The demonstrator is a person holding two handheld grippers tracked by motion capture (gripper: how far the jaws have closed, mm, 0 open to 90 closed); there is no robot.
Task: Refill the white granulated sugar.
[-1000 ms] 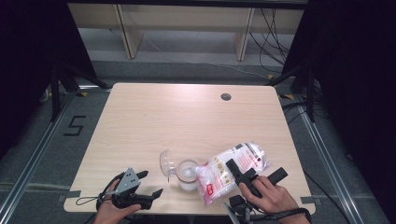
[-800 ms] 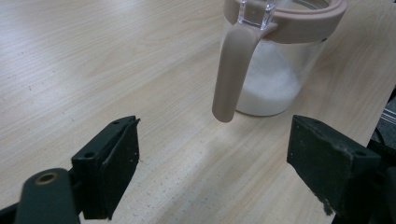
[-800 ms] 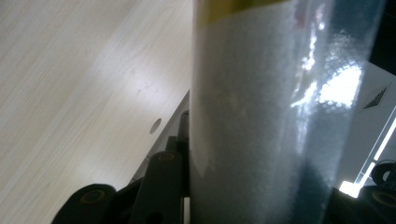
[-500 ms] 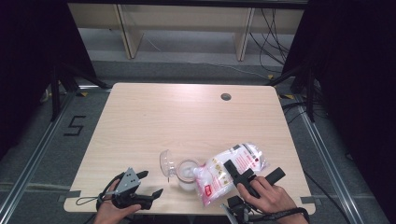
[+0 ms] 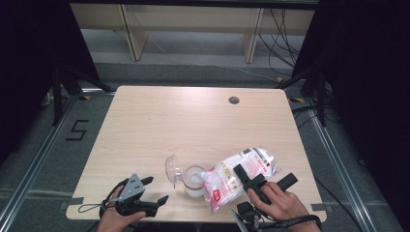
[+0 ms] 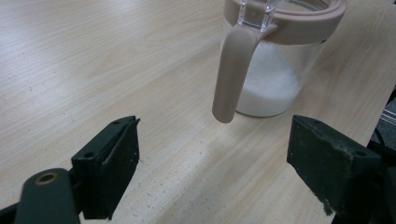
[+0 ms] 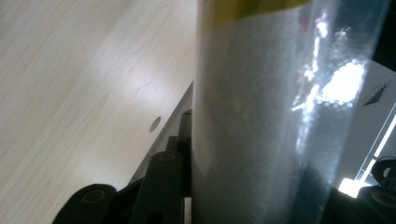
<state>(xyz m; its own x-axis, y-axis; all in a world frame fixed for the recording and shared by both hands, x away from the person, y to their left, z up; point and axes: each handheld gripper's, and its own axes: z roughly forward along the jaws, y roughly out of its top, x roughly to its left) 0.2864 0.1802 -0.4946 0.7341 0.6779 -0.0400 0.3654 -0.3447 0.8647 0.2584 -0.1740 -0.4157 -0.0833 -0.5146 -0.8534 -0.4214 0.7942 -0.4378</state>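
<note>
Bag tipped over jar, near table edge.
Lower left of the high view: left gripper (image 5: 153,190), jaws wide apart on nothing. Lower right: right gripper (image 5: 263,181) clamps the sugar bag (image 5: 234,176), whose lower end leans on the open jar (image 5: 194,180) at lower centre. Beyond, bare table (image 5: 193,121).

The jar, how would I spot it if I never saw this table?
Look at the table's near edge, between the two hands. The jar stands just left of the bag. It is the clear pot with a beige rim, open lid and white grains inside.
</note>
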